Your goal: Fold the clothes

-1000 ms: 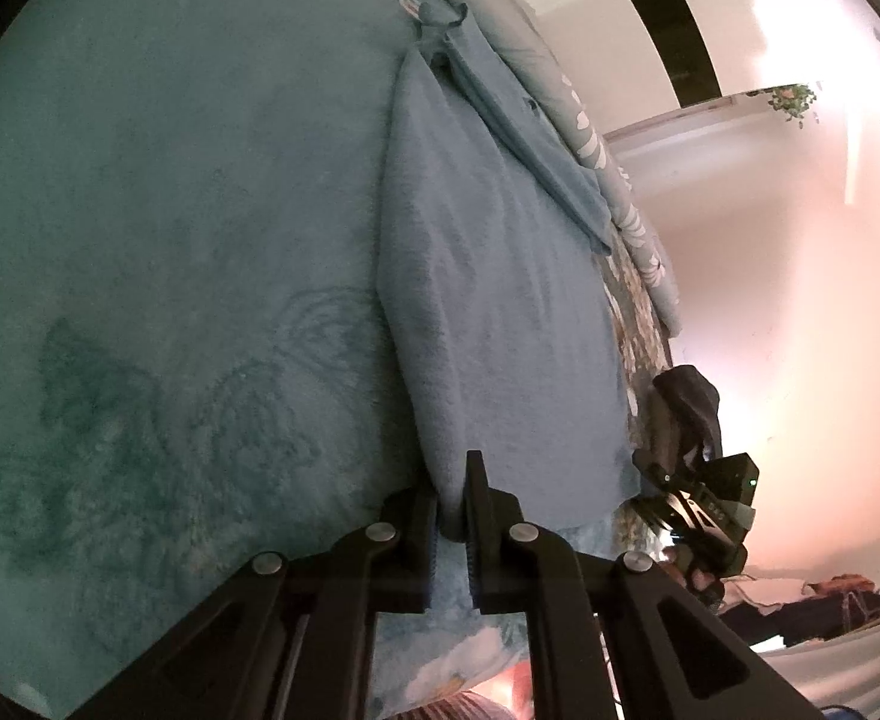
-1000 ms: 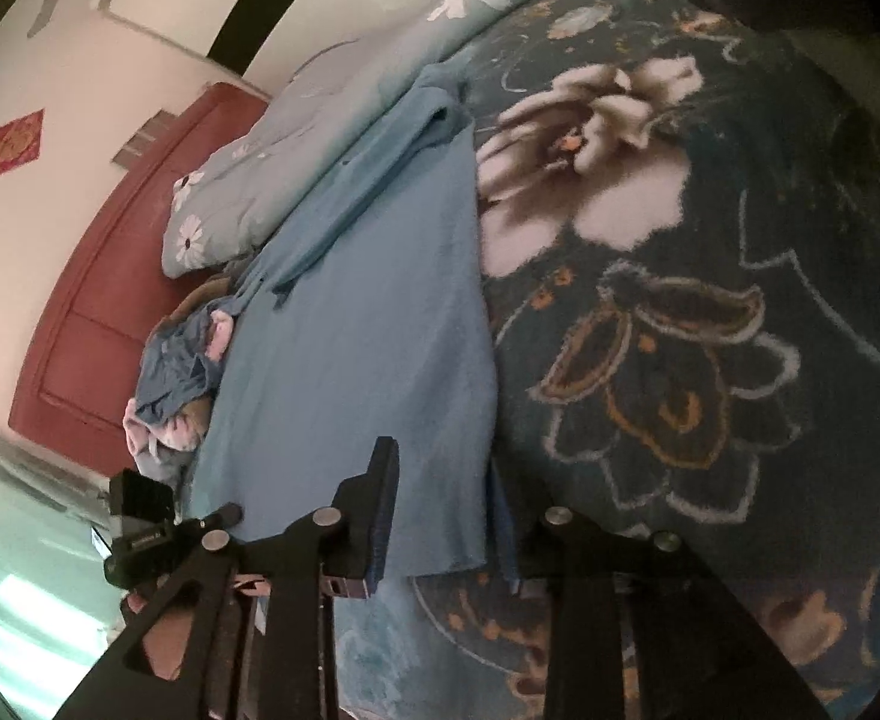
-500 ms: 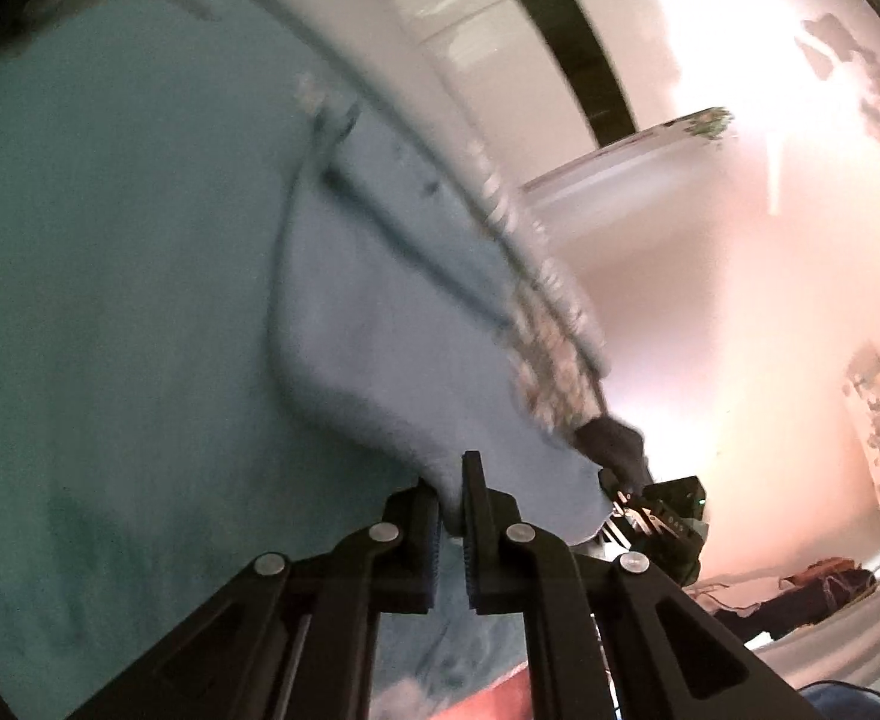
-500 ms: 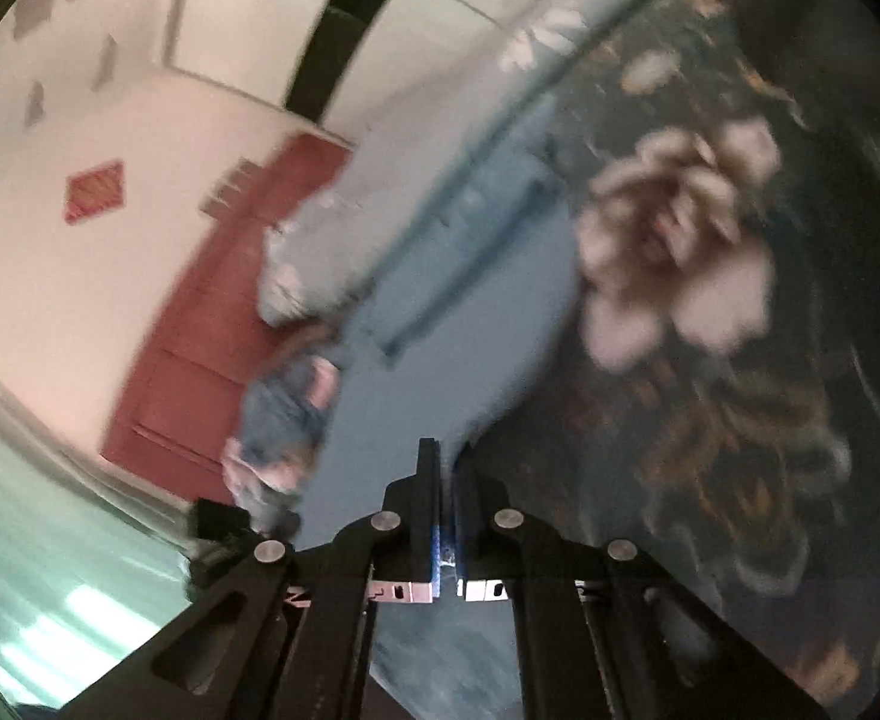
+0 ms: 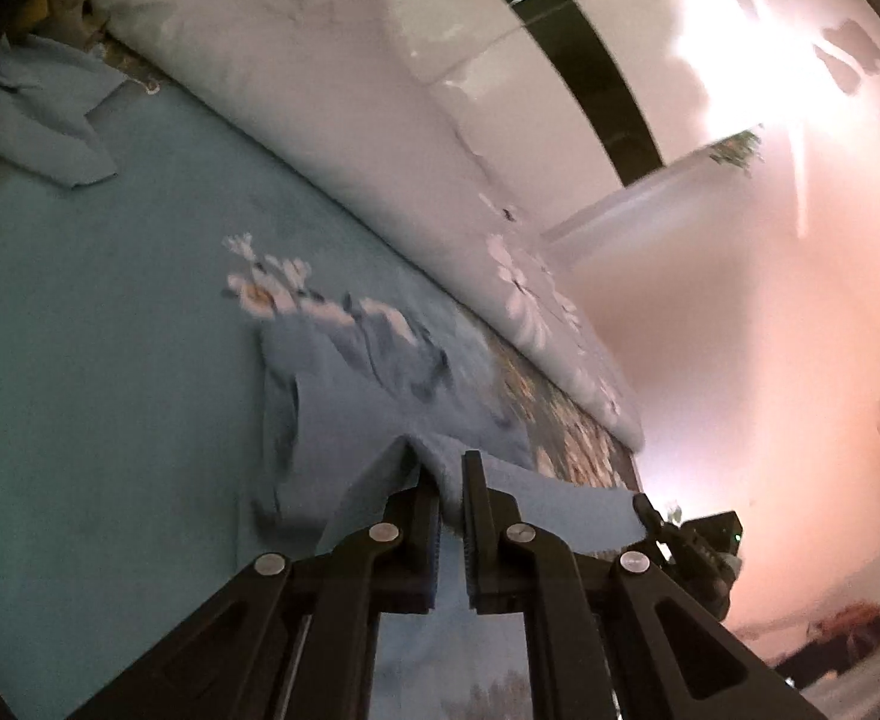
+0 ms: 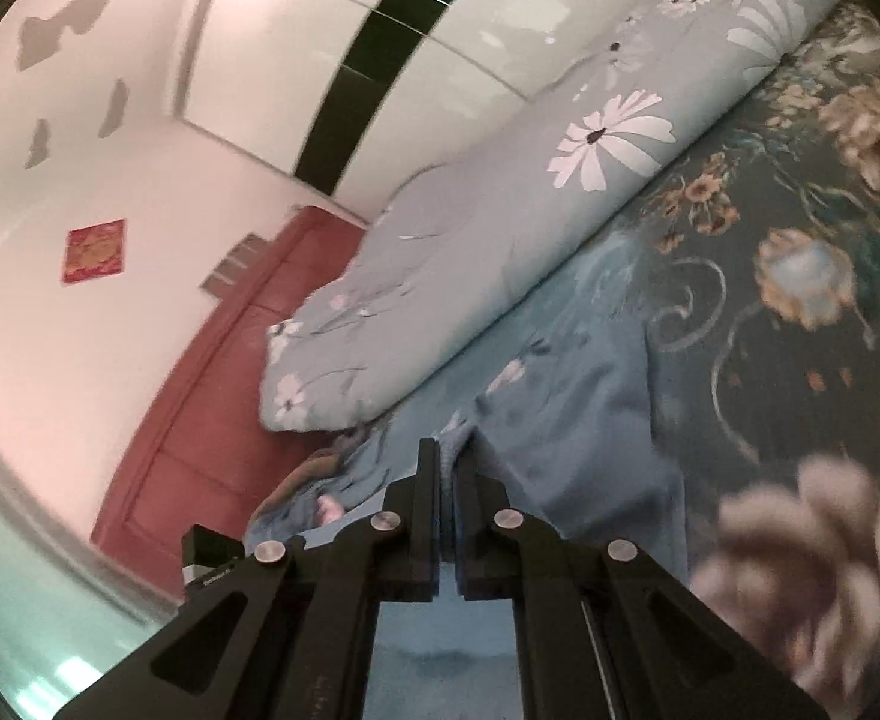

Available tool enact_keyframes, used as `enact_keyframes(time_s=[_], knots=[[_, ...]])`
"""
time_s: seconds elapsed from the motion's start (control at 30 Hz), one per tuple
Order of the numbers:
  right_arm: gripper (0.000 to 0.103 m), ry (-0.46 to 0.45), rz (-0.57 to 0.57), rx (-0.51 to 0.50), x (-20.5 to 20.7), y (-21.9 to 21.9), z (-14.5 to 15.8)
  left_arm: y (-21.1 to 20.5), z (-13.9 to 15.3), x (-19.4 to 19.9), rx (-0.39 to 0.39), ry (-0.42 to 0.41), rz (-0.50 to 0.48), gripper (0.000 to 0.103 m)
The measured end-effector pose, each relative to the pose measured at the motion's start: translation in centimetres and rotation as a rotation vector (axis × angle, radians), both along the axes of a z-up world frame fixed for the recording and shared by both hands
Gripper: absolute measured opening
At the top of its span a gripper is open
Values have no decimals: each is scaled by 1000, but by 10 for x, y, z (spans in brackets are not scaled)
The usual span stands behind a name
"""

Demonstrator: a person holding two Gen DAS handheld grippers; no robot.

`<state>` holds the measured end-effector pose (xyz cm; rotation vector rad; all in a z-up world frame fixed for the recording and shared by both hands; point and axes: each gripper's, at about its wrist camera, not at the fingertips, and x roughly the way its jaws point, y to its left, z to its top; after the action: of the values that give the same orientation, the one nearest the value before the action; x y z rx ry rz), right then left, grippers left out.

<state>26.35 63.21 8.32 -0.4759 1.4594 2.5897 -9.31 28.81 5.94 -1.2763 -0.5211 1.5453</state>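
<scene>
A light blue garment [image 5: 356, 414] hangs lifted above the bed, its far part bunched on the bedspread. My left gripper [image 5: 450, 468] is shut on one edge of it, cloth pinched between the fingers. My right gripper [image 6: 448, 456] is shut on the opposite edge of the same garment [image 6: 583, 450], which drapes down to the right of the jaws. The right gripper [image 5: 688, 534] shows at the lower right of the left wrist view, and the left gripper [image 6: 209, 552] at the lower left of the right wrist view.
A rolled floral duvet [image 5: 344, 96] [image 6: 499, 222] lies along the bed's far side. A folded blue cloth [image 5: 38, 120] sits at the upper left. A crumpled clothes pile [image 6: 314, 492] lies near the red headboard [image 6: 200, 408]. The bedspread [image 6: 799, 276] is dark floral.
Both grippers have lifted and swung up with the garment; it was flat on the bed and is now raised and bunched. The right gripper went from open to shut on it.
</scene>
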Motion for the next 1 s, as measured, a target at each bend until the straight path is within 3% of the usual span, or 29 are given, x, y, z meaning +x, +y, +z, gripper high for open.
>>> enact_keyframes(time_s=[0.1, 0.43, 0.63, 0.67, 0.7, 0.73, 0.8, 0.83, 0.87, 0.9, 0.97, 1.0], knots=[[3, -59, -21, -14, -34, 27, -8, 30, -3, -35, -25, -20, 24, 7], [3, -245, -57, -67, -116, 84, -50, 82, -52, -83, -128, -67, 68, 7], [4, -352, -56, -108, -134, 89, -78, 63, -49, -89, -55, -110, 113, 10], [4, -366, -56, -111, -135, 89, -81, 60, -49, -90, -42, -117, 121, 13], [4, -377, -55, -113, -135, 89, -83, 57, -48, -91, -30, -125, 128, 26], [4, -382, -54, -113, -134, 88, -82, 54, -48, -92, -17, -132, 136, 46], [4, -361, -70, -93, -128, 87, -73, 48, -47, -94, 8, -146, 151, 64], [5, -344, -82, -80, -124, 87, -66, 45, -46, -95, 21, -153, 158, 65], [11, -328, -93, -67, -120, 87, -60, 39, -44, -95, 28, -155, 168, 65], [32, -311, -104, -54, -116, 86, -54, 32, -41, -95, 35, -156, 178, 66], [57, -279, -127, -28, -108, 86, -42, 20, -35, -94, 47, -157, 197, 66], [57, -262, -138, -15, -104, 85, -36, 16, -33, -89, 28, -145, 184, 66]])
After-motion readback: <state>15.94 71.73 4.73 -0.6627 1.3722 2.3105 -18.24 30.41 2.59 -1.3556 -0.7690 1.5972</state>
